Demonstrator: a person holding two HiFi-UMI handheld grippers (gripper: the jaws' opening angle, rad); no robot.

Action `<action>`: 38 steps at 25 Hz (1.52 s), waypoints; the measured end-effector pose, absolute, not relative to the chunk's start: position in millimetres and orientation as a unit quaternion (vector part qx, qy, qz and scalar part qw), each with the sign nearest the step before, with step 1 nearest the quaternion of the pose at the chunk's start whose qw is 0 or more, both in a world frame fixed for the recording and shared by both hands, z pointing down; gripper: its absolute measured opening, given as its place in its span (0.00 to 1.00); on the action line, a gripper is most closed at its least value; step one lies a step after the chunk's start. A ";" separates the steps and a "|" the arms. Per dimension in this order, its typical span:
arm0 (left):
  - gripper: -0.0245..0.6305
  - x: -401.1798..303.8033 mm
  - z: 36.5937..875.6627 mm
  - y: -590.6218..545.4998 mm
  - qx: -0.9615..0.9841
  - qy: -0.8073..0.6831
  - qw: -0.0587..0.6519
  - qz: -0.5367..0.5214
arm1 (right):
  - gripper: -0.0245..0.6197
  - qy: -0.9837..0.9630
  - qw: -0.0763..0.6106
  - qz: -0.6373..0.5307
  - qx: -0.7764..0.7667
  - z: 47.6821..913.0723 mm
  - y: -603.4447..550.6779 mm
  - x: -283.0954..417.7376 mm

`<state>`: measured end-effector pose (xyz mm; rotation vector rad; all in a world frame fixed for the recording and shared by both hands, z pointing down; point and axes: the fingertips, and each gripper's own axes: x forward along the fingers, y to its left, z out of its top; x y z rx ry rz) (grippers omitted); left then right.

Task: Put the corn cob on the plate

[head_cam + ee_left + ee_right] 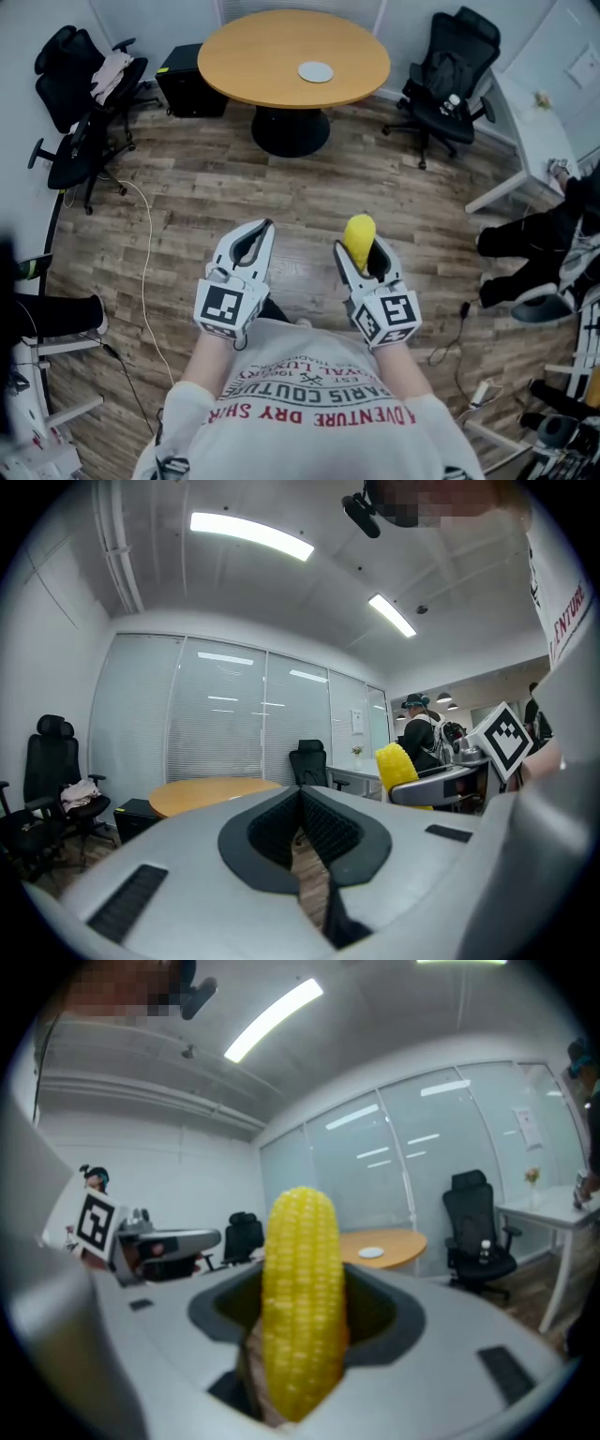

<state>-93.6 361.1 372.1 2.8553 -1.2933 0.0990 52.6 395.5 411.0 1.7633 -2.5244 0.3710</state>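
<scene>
Close to your chest, your right gripper [360, 255] is clamped on the corn [300, 1307], which stands upright between its jaws with its tip poking past them. Just beside it, your left gripper [255, 240] has its jaws together, nothing between them. Both hover over the wood floor [187, 187]. Farther ahead stands the round table [253, 56]. The plate [316, 71] lies on it, well apart from the corn. Black chairs [450, 75] flank the table.

Smooth wooden table top [253, 56], wood-grain floor [187, 187] — bumpy, glossy corn cob [300, 1307]
</scene>
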 end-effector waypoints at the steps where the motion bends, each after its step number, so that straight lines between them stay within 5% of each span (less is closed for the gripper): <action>1: 0.09 -93.5 373.4 355.7 0.912 -0.409 0.004 0.030 | 0.46 -0.813 0.021 0.120 0.570 413.1 390.7 51.4; 27: 0.09 -185.5 372.6 110.7 0.938 -0.345 0.017 0.027 | 0.46 -0.769 0.021 0.151 0.620 416.1 165.9 -40.3; 38: 0.09 -160.3 389.9 48.6 0.926 -0.374 0.021 0.039 | 0.46 -0.793 0.025 0.146 0.592 427.7 90.4 -15.0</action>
